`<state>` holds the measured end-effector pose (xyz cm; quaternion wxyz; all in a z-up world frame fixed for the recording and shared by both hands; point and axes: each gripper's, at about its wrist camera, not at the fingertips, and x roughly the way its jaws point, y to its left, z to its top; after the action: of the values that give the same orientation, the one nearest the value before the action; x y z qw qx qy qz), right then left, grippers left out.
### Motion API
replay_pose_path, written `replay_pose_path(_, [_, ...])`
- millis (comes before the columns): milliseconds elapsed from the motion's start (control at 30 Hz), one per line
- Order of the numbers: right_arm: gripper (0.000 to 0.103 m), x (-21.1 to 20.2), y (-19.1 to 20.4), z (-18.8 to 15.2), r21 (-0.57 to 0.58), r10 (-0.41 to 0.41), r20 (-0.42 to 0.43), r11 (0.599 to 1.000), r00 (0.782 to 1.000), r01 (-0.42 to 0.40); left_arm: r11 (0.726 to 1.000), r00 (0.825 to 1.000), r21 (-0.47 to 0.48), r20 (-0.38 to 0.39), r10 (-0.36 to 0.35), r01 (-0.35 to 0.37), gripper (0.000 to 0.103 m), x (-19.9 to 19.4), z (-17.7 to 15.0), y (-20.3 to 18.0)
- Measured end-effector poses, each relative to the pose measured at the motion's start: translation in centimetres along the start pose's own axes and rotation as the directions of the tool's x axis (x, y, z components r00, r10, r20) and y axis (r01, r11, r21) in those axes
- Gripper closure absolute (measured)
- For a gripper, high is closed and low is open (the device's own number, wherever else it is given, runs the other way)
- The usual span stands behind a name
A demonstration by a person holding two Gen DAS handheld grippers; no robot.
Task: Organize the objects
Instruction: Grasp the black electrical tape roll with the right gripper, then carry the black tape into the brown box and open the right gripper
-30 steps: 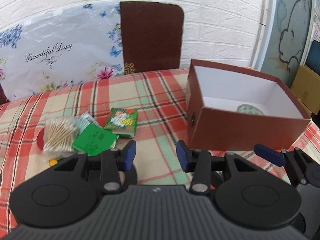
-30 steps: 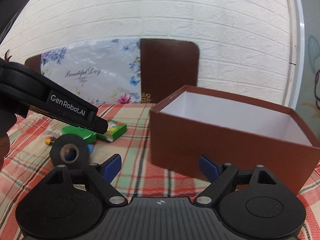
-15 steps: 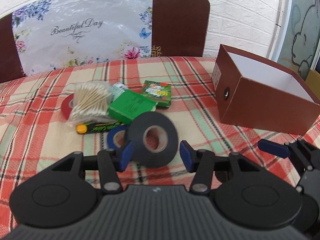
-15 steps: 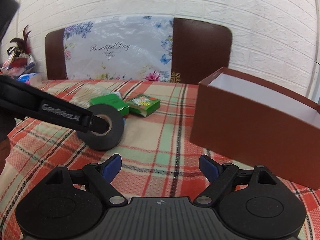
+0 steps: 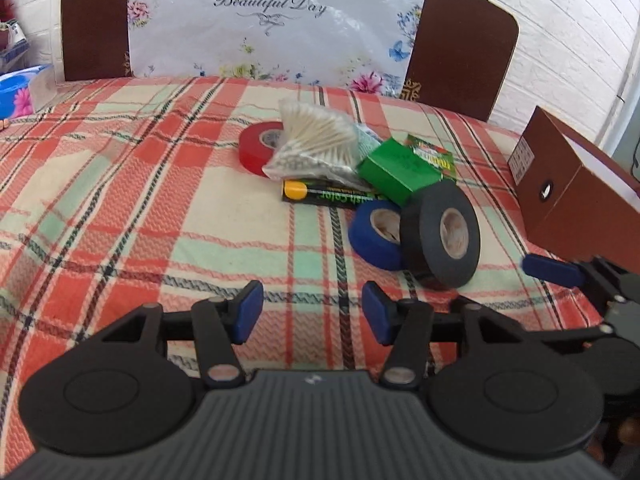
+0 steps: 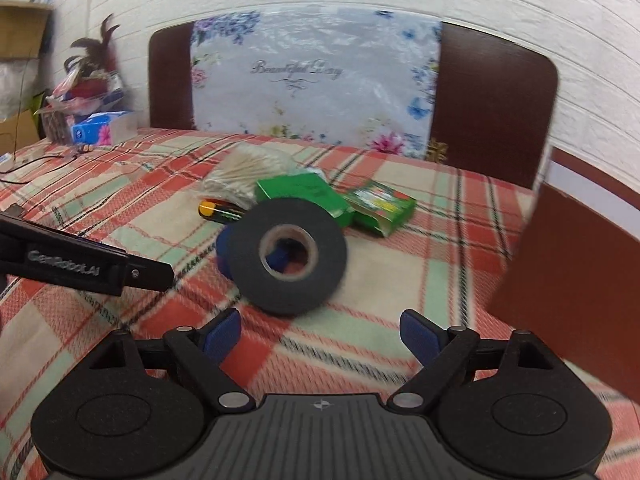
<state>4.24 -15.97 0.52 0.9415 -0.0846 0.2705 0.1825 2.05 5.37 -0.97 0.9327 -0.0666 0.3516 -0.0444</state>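
Observation:
A black tape roll (image 5: 440, 236) stands on edge against a blue tape roll (image 5: 374, 236) on the plaid cloth; it also shows in the right wrist view (image 6: 290, 256). Behind them lie a red tape roll (image 5: 258, 148), a bag of cotton swabs (image 5: 312, 144), a black marker pack (image 5: 324, 196), a green box (image 5: 394, 170) and a green patterned packet (image 6: 380, 204). The brown open box (image 5: 576, 196) stands at the right. My left gripper (image 5: 312, 310) is open and empty, short of the rolls. My right gripper (image 6: 320, 332) is open and empty, just before the black roll.
A brown chair back with a flowered plastic cover (image 5: 276, 20) stands behind the table. A blue tissue pack (image 6: 100, 128) and clutter sit at the far left. The brown box wall (image 6: 568, 276) is close on the right of the right gripper.
Both grippers have swung left, away from the brown box and toward the pile. The black roll now stands in front of the right gripper. Both stay open.

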Motion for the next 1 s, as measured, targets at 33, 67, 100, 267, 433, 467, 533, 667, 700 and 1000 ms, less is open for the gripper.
replay_pose_path(33, [0.013,0.6,0.3,0.4,-0.010,0.008,0.005,1.000,1.000,-0.008,1.000,1.000,0.000,0.004,0.000,0.000,0.046,-0.2,0.1,0.0])
replay_pose_path(67, [0.011,1.2,0.5,0.9,-0.020,0.011,0.009,1.000,1.000,-0.011,1.000,1.000,-0.001,0.006,0.001,-0.001,0.046,-0.3,0.2,0.1])
replay_pose_path(100, [0.010,1.9,0.7,1.3,-0.029,0.012,0.010,1.000,1.000,-0.011,1.000,1.000,-0.003,0.006,0.002,-0.002,0.046,-0.4,0.3,0.1])
replay_pose_path(267, [0.027,3.7,0.8,2.4,-0.032,0.051,-0.035,0.998,0.998,-0.052,1.000,1.000,-0.008,-0.002,-0.020,0.020,0.046,-0.5,0.6,0.1])
replay_pose_path(433, [0.027,0.7,-0.5,0.6,-0.041,0.046,-0.094,0.998,0.994,-0.050,0.993,0.993,0.023,-0.027,-0.114,0.115,0.046,-0.4,1.1,-1.9])
replay_pose_path(467, [0.027,0.0,-0.9,-0.2,-0.047,0.047,-0.115,0.998,0.992,-0.052,0.989,0.989,0.032,-0.040,-0.141,0.143,0.046,-0.3,1.1,-2.5])
replay_pose_path(533, [0.028,-1.9,-2.0,-1.6,-0.018,0.059,-0.130,0.998,0.990,-0.062,0.978,0.977,0.052,-0.076,-0.198,0.202,0.046,0.0,0.9,-3.9])
replay_pose_path(667, [0.025,-4.8,-3.3,-3.7,0.029,0.037,-0.133,0.999,0.990,-0.034,0.944,0.937,0.066,-0.164,-0.309,0.323,0.046,1.1,0.4,-6.9])
replay_pose_path(700, [0.023,-5.1,-3.4,-4.2,0.029,0.035,-0.129,0.999,0.991,-0.032,0.937,0.926,0.067,-0.187,-0.327,0.344,0.046,1.5,0.3,-7.5])
replay_pose_path(1000, [0.029,-5.3,-3.1,-4.9,0.006,0.040,-0.058,0.999,0.998,-0.040,0.935,0.917,0.125,-0.278,-0.287,0.331,0.070,2.7,-0.7,-11.3])
